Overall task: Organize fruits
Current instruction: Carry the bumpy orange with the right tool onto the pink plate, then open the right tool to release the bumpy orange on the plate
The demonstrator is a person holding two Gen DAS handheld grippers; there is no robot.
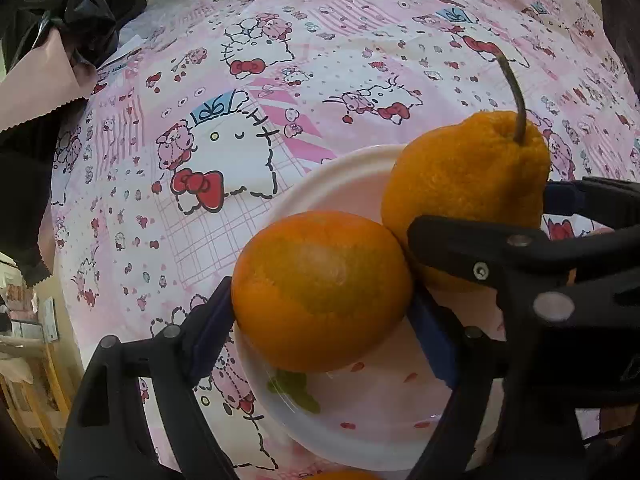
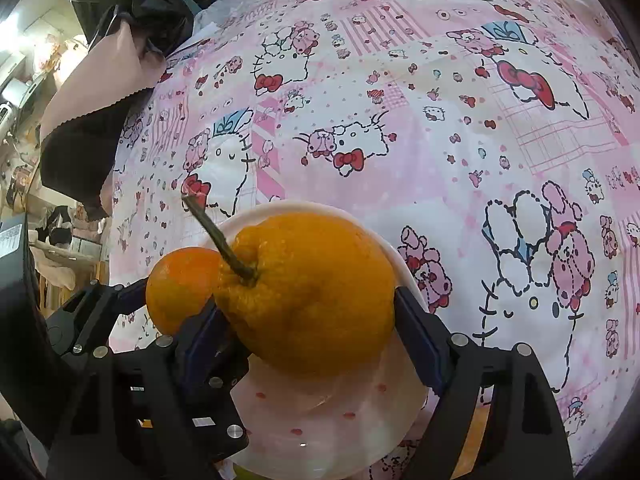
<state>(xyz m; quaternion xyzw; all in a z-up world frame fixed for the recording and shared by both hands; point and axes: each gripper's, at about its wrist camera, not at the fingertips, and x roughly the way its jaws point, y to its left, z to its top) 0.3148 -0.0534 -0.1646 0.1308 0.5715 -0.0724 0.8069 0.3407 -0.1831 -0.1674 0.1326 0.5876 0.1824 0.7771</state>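
A round orange [image 1: 320, 292] sits between my left gripper's [image 1: 324, 328] blue pads, over the white plate [image 1: 340, 184]. My left gripper is shut on it. A bumpy orange with a long stem [image 2: 308, 296] sits between my right gripper's [image 2: 308, 332] pads, over the same plate [image 2: 404, 268]. My right gripper is shut on it. The two fruits touch side by side. The stemmed orange also shows in the left wrist view [image 1: 468, 184], with the right gripper [image 1: 520, 248] in front of it. The round orange shows in the right wrist view [image 2: 180, 288], held by the left gripper [image 2: 96, 312].
A pink cartoon-print cloth [image 1: 280, 80] covers the surface. A black plastic bag [image 1: 80, 4] and a pink paper bag [image 1: 36, 84] lie at the far left edge. The top of another orange fruit [image 1: 344, 475] peeks in at the bottom edge of the left wrist view.
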